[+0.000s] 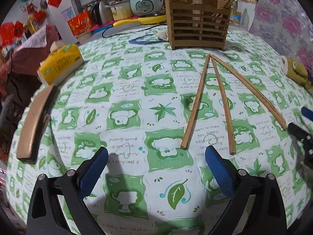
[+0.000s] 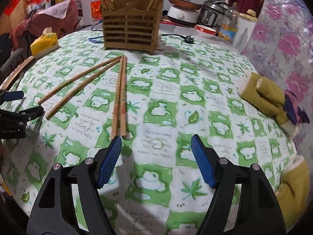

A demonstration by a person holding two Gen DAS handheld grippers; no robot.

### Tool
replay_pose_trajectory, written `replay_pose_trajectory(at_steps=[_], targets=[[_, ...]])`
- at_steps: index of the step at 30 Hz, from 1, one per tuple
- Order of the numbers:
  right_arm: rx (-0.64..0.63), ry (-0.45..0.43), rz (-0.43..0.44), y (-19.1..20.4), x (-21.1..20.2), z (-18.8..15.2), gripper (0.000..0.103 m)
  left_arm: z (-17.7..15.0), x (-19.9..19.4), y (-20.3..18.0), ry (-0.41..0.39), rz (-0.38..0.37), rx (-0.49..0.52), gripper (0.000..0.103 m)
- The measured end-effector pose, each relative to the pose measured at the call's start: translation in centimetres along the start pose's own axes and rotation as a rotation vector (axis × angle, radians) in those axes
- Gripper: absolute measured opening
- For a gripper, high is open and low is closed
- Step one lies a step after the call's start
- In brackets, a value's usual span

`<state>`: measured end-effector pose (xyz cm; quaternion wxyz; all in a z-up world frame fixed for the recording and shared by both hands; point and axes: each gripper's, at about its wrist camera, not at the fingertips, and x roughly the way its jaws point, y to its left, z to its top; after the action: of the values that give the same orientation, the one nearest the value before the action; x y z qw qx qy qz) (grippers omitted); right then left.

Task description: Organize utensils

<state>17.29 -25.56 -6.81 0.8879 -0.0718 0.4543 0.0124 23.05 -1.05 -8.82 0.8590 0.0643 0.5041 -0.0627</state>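
Both grippers (image 1: 156,156) (image 2: 156,145) agape; chopsticks (image 2: 119,98) perhaps untouched

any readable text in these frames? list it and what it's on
"want to make you happy" – tablecloth, printed in a white square; other squares' script unreadable.
Red print on the chopsticks – too blurred.
Yellow tissue pack label – too small.
Rice cooker panel – unreadable.

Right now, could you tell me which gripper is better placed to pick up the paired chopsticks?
Right, I think. The right gripper is open with one of its fingers almost at the near ends of the paired chopsticks. The left gripper faces the other chopsticks.
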Motion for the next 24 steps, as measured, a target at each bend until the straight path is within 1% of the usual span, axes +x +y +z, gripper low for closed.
replay_pose_trajectory(at_steps=[3,5,7,11,15,17,19,20,23,24], targets=[[-0.033,0.004,0.001,0.9,0.4,0.2,0.068,0.1,0.2,0.4,0.012,-0.026,-0.023,0.098],[-0.039,0.008,0.008,1.2,0.6,0.3,0.065,0.0,0.1,0.3,0.01,-0.021,-0.019,0.098],[-0.034,0.0,0.032,1.1,0.5,0.4,0.065,-0.1,0.0,0.1,0.006,-0.014,-0.013,0.098],[-0.021,0.009,0.043,0.9,0.9,0.5,0.064,0.0,0.0,0.2,0.007,-0.017,-0.015,0.098],[-0.014,0.017,0.063,0.8,1.7,1.1,0.05,0.0,0.1,0.1,0.004,-0.014,-0.008,0.098],[-0.008,0.022,0.086,0.8,1.9,1.2,0.046,0.0,0.0,0.0,0.002,-0.011,-0.003,0.098],[-0.004,0.019,0.095,0.8,1.8,1.1,0.045,0.0,0.0,-0.1,0.0,-0.007,0.002,0.098],[-0.002,0.017,0.095,0.8,1.7,1.1,0.043,0.1,0.0,-0.2,-0.001,-0.006,0.005,0.098],[0.026,0.015,0.059,0.5,1.7,1.0,0.037,0.1,-0.1,-0.4,-0.008,0.002,0.018,0.097],[0.042,0.015,0.05,0.2,1.7,1.0,0.037,0.1,-0.1,-0.6,-0.012,0.006,0.025,0.097]])
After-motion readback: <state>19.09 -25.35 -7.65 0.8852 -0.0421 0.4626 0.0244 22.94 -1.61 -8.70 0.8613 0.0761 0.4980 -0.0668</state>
